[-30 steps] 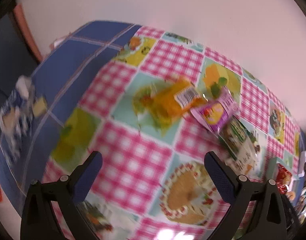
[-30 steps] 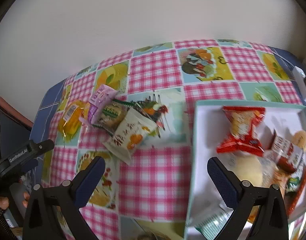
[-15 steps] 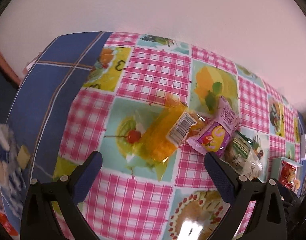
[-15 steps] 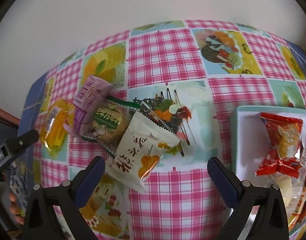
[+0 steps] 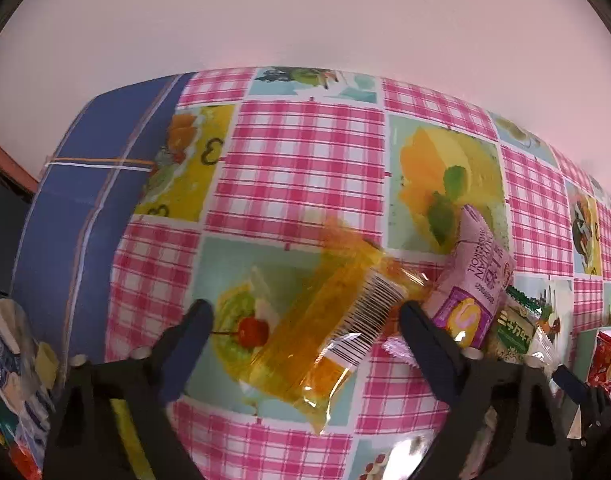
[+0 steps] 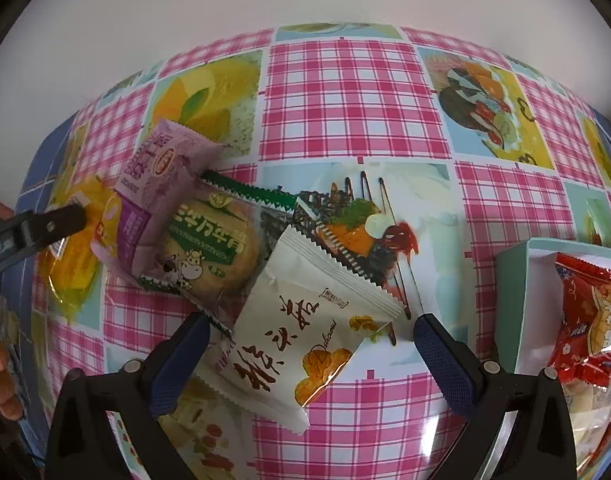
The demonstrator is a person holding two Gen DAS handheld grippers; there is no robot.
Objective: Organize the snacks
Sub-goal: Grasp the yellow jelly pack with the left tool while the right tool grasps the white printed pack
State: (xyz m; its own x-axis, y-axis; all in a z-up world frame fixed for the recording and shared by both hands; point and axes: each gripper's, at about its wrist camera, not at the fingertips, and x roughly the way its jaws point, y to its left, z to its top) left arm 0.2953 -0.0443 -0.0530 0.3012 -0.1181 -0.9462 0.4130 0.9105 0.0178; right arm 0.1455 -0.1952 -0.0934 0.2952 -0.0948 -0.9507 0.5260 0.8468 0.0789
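Observation:
An orange see-through packet (image 5: 329, 328) with a barcode label lies on the checked tablecloth (image 5: 305, 152). My left gripper (image 5: 305, 312) is low over it with a finger on each side; its jaws are closing and the left pad is clear of the wrapper. A purple packet (image 5: 473, 280) and a green cookie packet (image 5: 513, 332) overlap just to its right. In the right wrist view a white packet (image 6: 305, 344) lies between the wide-open fingers of my right gripper (image 6: 311, 326). Beyond it lie the green packet (image 6: 213, 248), the purple packet (image 6: 165, 184) and the orange packet (image 6: 73, 272).
A pale green tray (image 6: 509, 304) at the right holds a red packet (image 6: 585, 312) and other snacks. The cloth's blue border (image 5: 65, 220) marks the table's left edge, with clutter (image 5: 13, 360) below it. A plain wall runs behind the table. A person's fingers (image 6: 3, 364) show at far left.
Both grippers have sunk toward the table. The left one came over the orange packet and its jaws narrowed. The right one shifted left, from the tray to the white packet.

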